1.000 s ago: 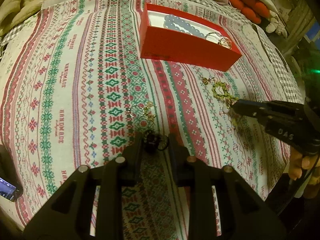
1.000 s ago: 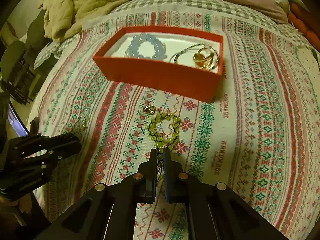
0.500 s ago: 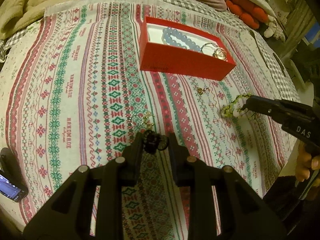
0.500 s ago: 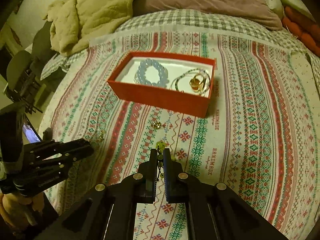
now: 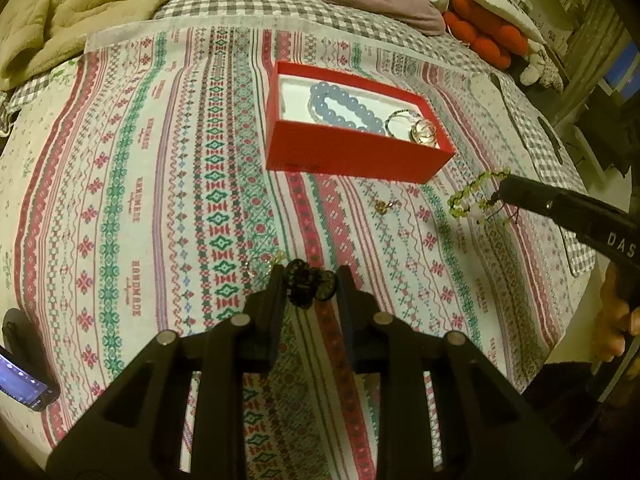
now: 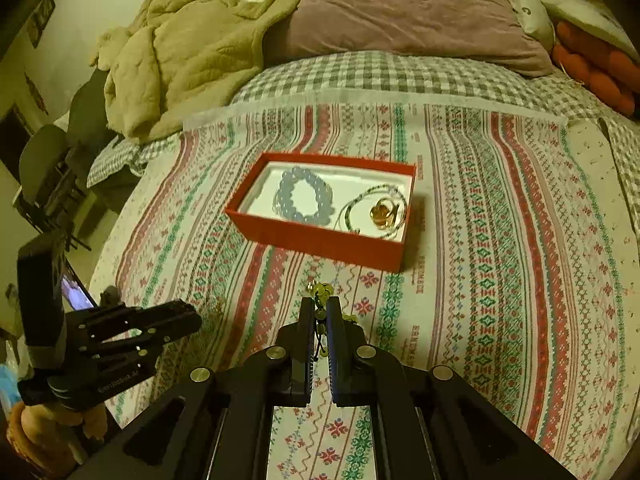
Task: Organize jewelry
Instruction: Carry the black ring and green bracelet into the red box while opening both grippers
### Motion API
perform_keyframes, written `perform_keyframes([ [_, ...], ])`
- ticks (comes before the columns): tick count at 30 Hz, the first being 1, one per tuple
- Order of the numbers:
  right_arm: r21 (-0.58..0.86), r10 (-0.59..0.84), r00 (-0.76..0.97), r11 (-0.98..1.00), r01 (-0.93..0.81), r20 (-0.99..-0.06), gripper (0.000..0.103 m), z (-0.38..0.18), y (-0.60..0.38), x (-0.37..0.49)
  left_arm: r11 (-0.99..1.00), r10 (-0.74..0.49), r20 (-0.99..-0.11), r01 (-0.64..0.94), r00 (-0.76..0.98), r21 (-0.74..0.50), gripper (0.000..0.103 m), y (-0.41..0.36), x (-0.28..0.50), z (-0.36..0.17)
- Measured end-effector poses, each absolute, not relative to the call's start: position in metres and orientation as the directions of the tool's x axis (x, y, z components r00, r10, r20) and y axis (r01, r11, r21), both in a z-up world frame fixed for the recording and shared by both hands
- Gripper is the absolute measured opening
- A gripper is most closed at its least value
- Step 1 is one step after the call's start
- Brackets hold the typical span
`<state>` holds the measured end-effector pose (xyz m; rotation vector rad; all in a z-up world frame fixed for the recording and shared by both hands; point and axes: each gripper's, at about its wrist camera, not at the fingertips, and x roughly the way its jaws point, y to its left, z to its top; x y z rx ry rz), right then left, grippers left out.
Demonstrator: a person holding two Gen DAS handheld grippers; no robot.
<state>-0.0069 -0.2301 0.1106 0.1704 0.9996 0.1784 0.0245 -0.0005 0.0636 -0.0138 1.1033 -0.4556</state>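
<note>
Green beads: olive bracelet [image 5: 474, 194] pinched in right tool [image 6: 318, 312], dangling clear of bedspread [image 5: 120, 200].
Dark piece: black jewelry [image 5: 306, 282] clamped in left tool [image 5: 307, 284], narrow gap.
Red box [image 5: 352, 156]: far, straight ahead of both; right tool nearer.

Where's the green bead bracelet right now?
The green bead bracelet hangs pinched in the right tongs, lifted off the patterned cloth, right of the red box in the left wrist view.
</note>
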Motion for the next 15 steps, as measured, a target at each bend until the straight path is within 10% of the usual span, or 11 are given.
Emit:
perform_keyframes([
  [15, 0.268, 0.237, 0.611, 0.962, -0.042, -0.755, 0.005, 0.145, -0.244, 0.009, 0.900, -0.394, -0.819, 0.357, 0.417, -0.251, 0.027, -0.010, 0.040, 0.085],
])
